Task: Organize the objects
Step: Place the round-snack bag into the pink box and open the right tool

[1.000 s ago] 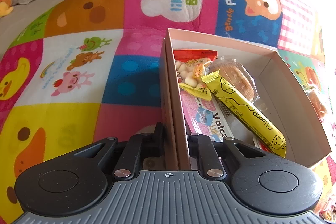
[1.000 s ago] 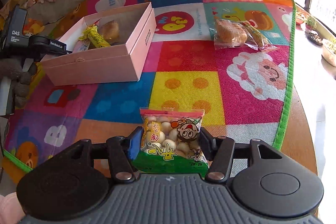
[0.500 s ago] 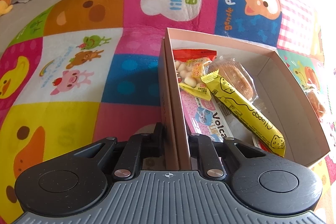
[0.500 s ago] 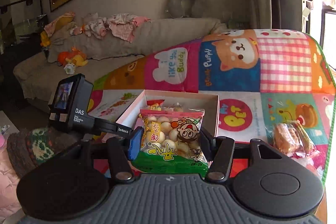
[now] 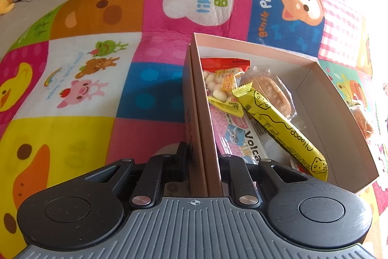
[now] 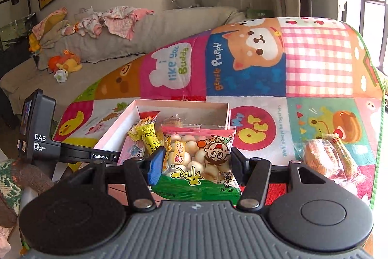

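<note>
We're mid-carry: right gripper (image 6: 194,163) has its fingers clamped on the bag of puff balls (image 6: 199,162), held over the table just short of the pink box (image 5: 312,79); next, drop it into the box's bare side. Left gripper (image 5: 203,162) straddles the box's near wall, fingers easing open; inside lie a similar puff bag (image 5: 223,84), yellow cheese stick (image 5: 283,128), wrapped cake (image 5: 271,91) and pink packet (image 5: 238,137).

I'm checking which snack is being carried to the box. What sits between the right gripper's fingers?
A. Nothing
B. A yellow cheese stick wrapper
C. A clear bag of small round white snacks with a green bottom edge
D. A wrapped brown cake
C: in the right wrist view the right gripper clamps the bag of round white snacks by both sides, in front of the pink box.
</note>
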A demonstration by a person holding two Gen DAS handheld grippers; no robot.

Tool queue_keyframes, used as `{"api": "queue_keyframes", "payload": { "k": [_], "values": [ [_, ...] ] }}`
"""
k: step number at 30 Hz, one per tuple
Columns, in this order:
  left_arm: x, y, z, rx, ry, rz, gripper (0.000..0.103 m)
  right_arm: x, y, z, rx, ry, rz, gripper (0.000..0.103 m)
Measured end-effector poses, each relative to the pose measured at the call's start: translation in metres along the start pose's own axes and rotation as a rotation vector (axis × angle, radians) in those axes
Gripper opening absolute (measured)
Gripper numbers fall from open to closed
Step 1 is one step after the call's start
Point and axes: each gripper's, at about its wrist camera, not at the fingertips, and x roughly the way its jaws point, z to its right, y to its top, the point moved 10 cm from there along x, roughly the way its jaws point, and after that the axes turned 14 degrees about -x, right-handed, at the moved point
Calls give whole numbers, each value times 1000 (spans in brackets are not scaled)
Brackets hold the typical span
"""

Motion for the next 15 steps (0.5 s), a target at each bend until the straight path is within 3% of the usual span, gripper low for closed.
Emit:
{"api": "queue_keyframes", "payload": {
  "k": [6,9,15],
  "values": [
    [-1,-1,0,-6,-3,2,18,27,4,-3,-32,-27,5,57],
    [-1,-1,0,-5,-2,3,18,32,-3,1,-8,-23,-12,71],
    [-1,-1,0,-7,-3,3,18,9,-35,14,-12,-54,-39,78]
  ]
}}
